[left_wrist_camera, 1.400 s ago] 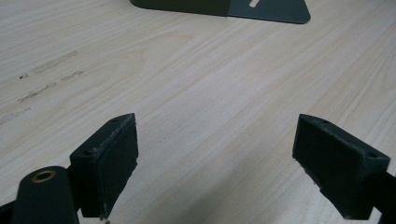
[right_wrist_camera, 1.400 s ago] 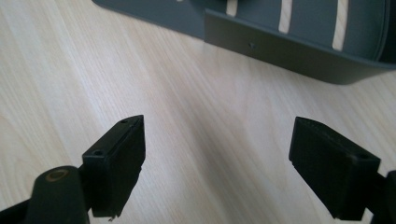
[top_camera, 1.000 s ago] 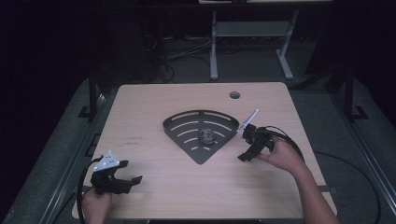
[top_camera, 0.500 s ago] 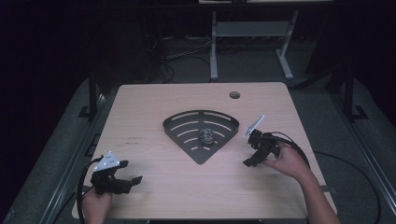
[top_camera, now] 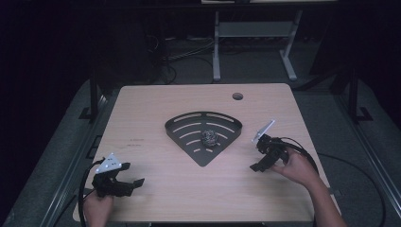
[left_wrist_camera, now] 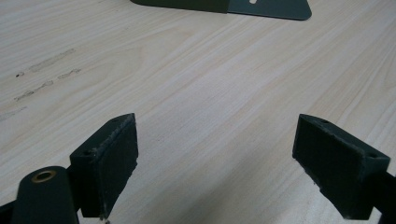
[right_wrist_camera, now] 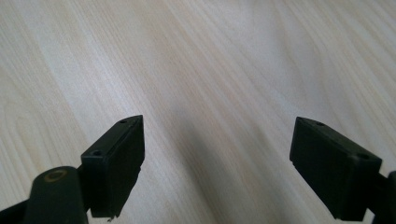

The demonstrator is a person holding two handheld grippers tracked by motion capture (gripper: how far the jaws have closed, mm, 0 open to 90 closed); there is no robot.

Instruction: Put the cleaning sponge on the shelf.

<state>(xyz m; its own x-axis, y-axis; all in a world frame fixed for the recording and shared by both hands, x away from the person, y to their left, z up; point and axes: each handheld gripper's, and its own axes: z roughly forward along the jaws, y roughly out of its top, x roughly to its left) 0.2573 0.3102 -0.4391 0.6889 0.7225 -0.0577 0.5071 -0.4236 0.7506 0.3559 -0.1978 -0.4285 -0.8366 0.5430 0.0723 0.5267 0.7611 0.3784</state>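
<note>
Resting on the pale wooden desk (top_camera: 156,104), both grippers are empty with their jaws spread wide apart: the left gripper (left_wrist_camera: 217,161) sits low near the person's edge, and the right gripper (right_wrist_camera: 217,161) lies over bare wood. Ahead and to the left of the right gripper (top_camera: 261,163), well apart from the left gripper (top_camera: 124,185), a small dark crumpled ball with a wiry, speckled look (top_camera: 209,137) sits on a dark fan-shaped slotted metal tray (top_camera: 182,124), near the tray's middle and toward its point. I would judge the ball light and springy, likely to give under the pads and perhaps to roll or snag on a slot; taking it across its widest part, from above, seems safest. The tray's rim looks low and should hardly hinder a reach, though a jaw could catch a slot. The left gripper view shows the tray's near edge (left_wrist_camera: 271,7) far ahead. A round cable hole (top_camera: 237,96) lies beyond, out of the way.
</note>
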